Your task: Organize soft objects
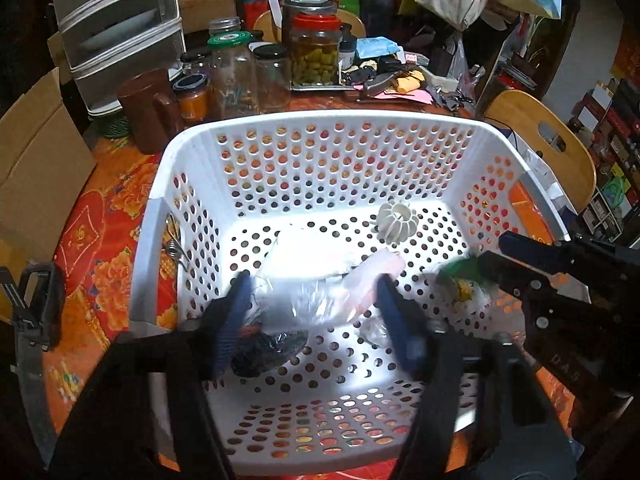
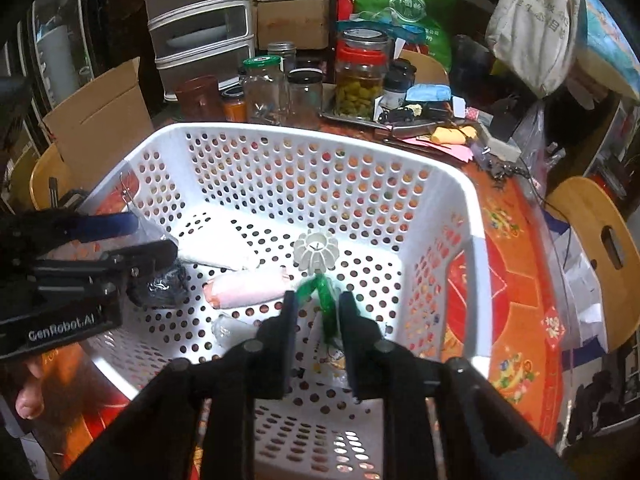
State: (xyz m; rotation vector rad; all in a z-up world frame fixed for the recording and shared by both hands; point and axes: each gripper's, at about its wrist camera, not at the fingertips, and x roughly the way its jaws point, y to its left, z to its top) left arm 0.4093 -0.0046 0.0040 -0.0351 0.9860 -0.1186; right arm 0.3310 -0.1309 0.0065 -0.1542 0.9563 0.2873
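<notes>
A white perforated basket [image 1: 320, 118] [image 2: 320, 136] stands on the orange floral tablecloth. Its floor holds a white ribbed ball [image 1: 398, 220] [image 2: 316, 254], a flat white pack [image 1: 304, 252], a pink roll in clear plastic [image 1: 360, 284] [image 2: 248, 288] and a black bundle in plastic [image 1: 272, 350] [image 2: 160, 286]. My left gripper [image 1: 310, 300] [image 2: 152, 236] is open, its fingers wide on either side of the clear bag with the pink roll. My right gripper [image 2: 316, 300] [image 1: 494, 250] reaches in at the right, jaws slightly apart. A blurred green packet [image 2: 326, 304] [image 1: 460, 276] hangs loose between them.
Glass jars [image 1: 316, 56] and a brown mug [image 1: 148, 108] crowd the table behind the basket. Plastic drawers [image 1: 120, 28] and a cardboard box [image 1: 36, 160] stand at the left, a wooden chair [image 1: 552, 140] at the right. A metal clip [image 1: 174, 248] hangs on the basket's left wall.
</notes>
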